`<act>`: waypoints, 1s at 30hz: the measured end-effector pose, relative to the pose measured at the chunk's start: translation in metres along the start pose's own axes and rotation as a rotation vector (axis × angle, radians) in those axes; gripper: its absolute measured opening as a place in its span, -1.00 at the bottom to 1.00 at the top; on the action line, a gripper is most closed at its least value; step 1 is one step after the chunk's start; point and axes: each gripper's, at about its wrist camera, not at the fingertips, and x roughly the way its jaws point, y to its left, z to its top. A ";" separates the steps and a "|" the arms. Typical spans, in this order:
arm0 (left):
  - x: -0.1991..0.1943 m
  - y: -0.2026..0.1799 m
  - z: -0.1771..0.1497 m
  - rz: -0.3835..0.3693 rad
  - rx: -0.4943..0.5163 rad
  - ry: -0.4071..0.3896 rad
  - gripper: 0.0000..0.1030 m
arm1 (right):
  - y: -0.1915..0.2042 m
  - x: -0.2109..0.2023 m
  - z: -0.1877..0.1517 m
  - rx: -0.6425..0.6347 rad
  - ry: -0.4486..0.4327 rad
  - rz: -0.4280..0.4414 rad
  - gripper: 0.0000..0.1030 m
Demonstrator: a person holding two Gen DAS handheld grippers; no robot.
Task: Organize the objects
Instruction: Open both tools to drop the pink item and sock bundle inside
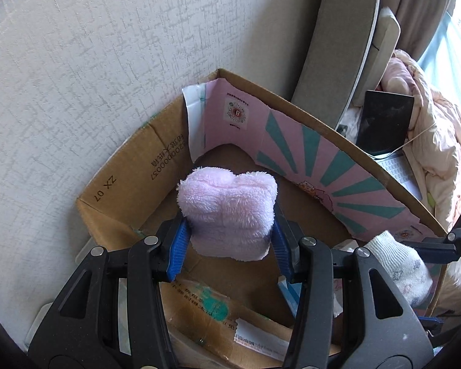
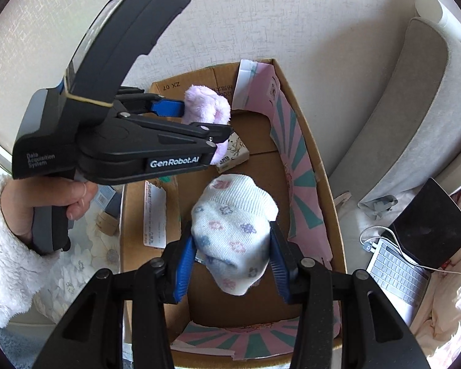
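Observation:
A fluffy pink sock bundle (image 1: 227, 212) sits between the blue pads of my left gripper (image 1: 229, 236), which is shut on it above the open cardboard box (image 1: 132, 184). In the right wrist view the same fluffy pink sock bundle (image 2: 207, 106) hangs over the box's far left corner. My right gripper (image 2: 232, 256) is shut on a rolled white sock with small flower prints (image 2: 233, 230), held over the middle of the cardboard box (image 2: 325, 184). That white sock (image 1: 396, 261) shows at the right edge of the left wrist view. A hand (image 2: 61, 203) in a fleecy white sleeve grips the left tool.
The box stands against a textured wall (image 1: 76, 61), lined with pink and teal printed card (image 1: 322, 160). A small printed carton (image 2: 235, 153) lies on its floor. To the right are a grey cushion (image 2: 415, 107), an open laptop (image 2: 408, 264) and pink bedding (image 1: 439, 160).

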 end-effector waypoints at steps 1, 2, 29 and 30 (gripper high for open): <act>0.001 -0.001 0.000 0.001 0.000 0.003 -0.13 | 0.000 0.001 0.001 0.001 0.002 0.002 -0.20; 0.002 -0.002 0.000 0.005 0.002 0.004 -0.13 | 0.000 0.001 0.001 0.000 0.002 0.003 -0.20; -0.006 -0.026 0.008 0.014 -0.009 0.006 1.00 | 0.001 0.000 0.002 0.020 0.003 0.009 0.98; -0.007 -0.027 0.007 0.013 -0.012 0.006 1.00 | 0.002 0.000 0.002 0.020 0.004 0.007 0.98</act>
